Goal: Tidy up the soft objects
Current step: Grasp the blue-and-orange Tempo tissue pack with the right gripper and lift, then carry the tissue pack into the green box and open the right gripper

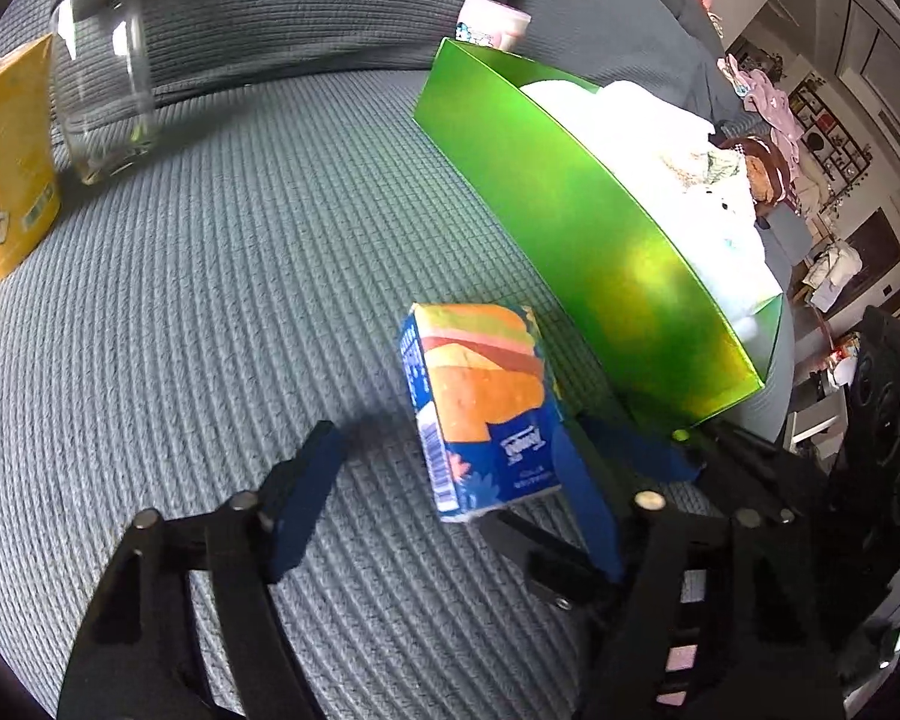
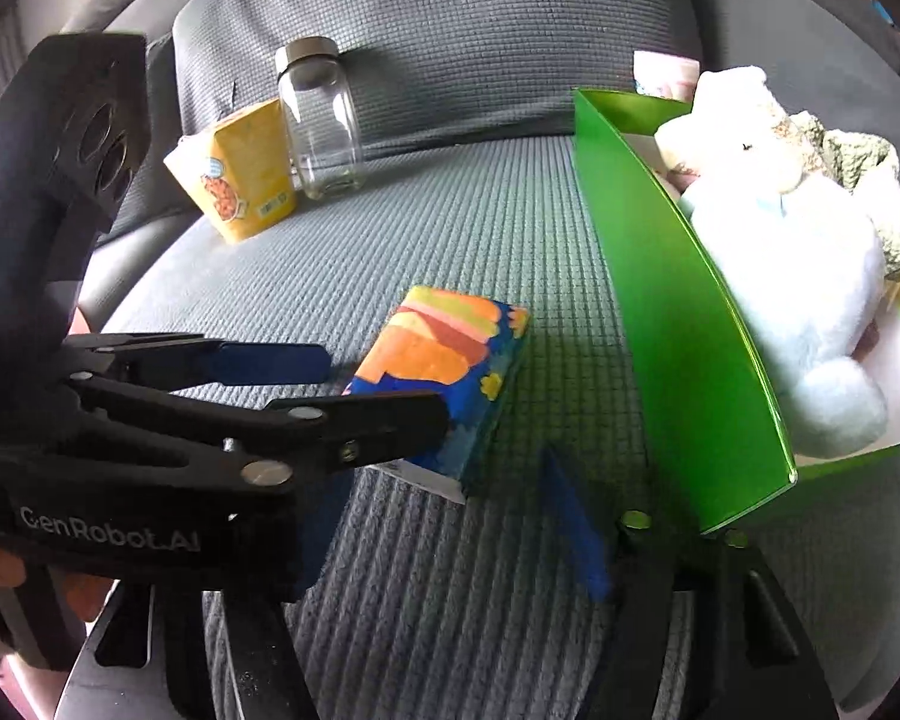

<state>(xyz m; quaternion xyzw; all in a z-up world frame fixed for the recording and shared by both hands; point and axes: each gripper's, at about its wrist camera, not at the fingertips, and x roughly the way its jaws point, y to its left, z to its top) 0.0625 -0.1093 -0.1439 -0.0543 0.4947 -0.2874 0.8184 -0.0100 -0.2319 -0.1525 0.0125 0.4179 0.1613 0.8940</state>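
One pack (image 1: 480, 408) sits between the wide-open left claw's (image 1: 444, 480) fingers beside the box (image 1: 570, 210); next, squeeze gently. Right claw (image 2: 450, 516) idles open.

On the sofa seat (image 2: 342, 264) the tissue pack (image 1: 480, 408) lies between the left gripper's (image 1: 450, 480) jaws. The box (image 1: 582, 240), right of the jaws, holds a plush toy (image 2: 798, 276). Far ahead-left stand the jar (image 1: 102, 72) and carton (image 1: 6, 162).

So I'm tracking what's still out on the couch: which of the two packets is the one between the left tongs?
The blue packet with the sandwich picture, between the open left tongs. The yellow packet stands far off beside the glass jar.
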